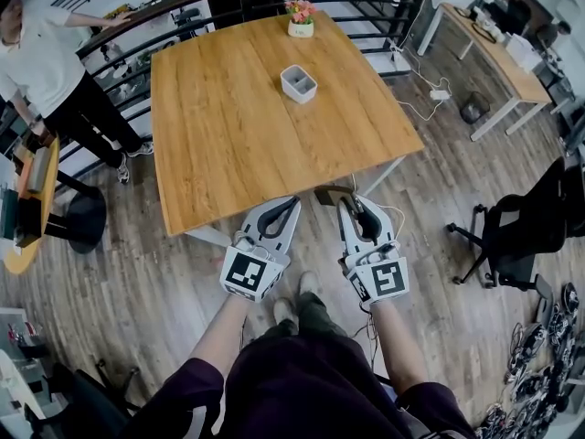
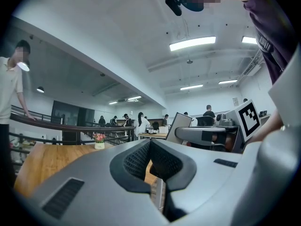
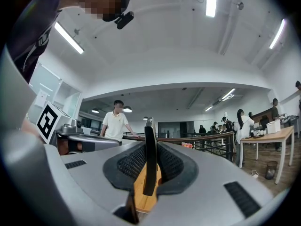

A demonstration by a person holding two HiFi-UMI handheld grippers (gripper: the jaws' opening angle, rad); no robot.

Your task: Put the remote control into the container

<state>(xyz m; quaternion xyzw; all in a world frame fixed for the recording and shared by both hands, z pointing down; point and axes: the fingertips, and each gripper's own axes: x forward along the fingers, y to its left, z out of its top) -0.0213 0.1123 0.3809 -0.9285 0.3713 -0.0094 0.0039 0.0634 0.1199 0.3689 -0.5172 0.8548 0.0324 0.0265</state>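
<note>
You're on the carry; your right gripper (image 3: 149,145) is clamped on the remote control (image 3: 149,178), held edge-on; your left gripper (image 2: 150,145) is closed on nothing; next, reach across the table (image 1: 228,154) to the container (image 1: 299,82), well ahead, and release inside.

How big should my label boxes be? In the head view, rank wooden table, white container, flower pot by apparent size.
Largest: wooden table, by far.
white container and flower pot, nearly alike; the pot is farther, so unranked.

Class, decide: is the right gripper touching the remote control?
Touching. In the right gripper view, both pads of the right gripper press the remote control edge-on.
</note>
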